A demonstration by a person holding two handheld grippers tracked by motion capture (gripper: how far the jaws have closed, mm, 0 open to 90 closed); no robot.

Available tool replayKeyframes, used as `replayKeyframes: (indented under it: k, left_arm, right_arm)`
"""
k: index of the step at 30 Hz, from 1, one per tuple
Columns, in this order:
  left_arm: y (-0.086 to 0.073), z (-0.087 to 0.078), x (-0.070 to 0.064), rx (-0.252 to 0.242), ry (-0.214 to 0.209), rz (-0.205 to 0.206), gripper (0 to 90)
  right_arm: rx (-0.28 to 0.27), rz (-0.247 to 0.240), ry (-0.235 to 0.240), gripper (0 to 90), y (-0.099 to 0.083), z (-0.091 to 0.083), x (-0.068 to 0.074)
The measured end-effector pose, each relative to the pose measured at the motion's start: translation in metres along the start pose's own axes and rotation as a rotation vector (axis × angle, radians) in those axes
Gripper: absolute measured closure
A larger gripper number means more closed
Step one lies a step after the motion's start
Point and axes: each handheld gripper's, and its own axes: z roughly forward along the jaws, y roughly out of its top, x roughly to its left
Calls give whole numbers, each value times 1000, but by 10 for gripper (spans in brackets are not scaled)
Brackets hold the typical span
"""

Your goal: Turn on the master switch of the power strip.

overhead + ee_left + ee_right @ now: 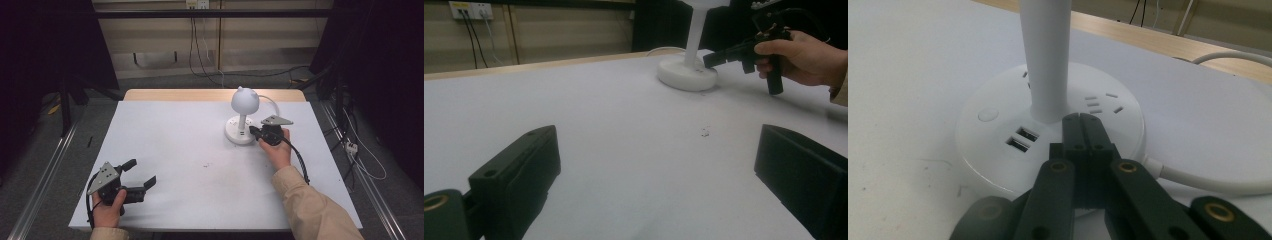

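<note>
A white desk lamp [243,116] stands on the far right part of the white worktop [190,150], and the right gripper [254,132] is right up against it. The lamp has a round globe head with two little ears, a straight stem [1045,55], and a flat round base [998,145] that doubles as a power strip: two USB ports [1022,138] sit in its top just ahead and to the left of the right fingers [1074,131], a round button [987,114] lies farther left, and socket slots [1103,104] show just beyond the fingertips to the right. The right fingers are pressed flat together with nothing between them, tips resting over the top of the base at the foot of the stem; whether they quite touch the plastic I cannot tell. The lamp's white cord [1208,180] leaves the base to the right of those fingers and curls away over the worktop.

The person's right hand [278,150] grips the handle from behind, a tan sleeve [310,205] trailing back to the near edge.

The left gripper [141,173] lies well apart from the lamp, at the near left corner of the worktop, held in the left hand [107,210]. Its fingers [519,170] are spread wide, with only bare worktop between them; the lamp stands far ahead of them and off to the right. A few dark specks [705,132] mark the surface between the left fingers and the lamp.
</note>
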Motion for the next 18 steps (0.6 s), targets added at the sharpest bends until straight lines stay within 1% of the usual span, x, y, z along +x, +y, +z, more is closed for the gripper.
replayKeyframes:
  k: [18]
  left_arm:
    - [0,0,0,3,0,5,42]
  right_arm:
    - [6,-7,-11,900,1,0,2]
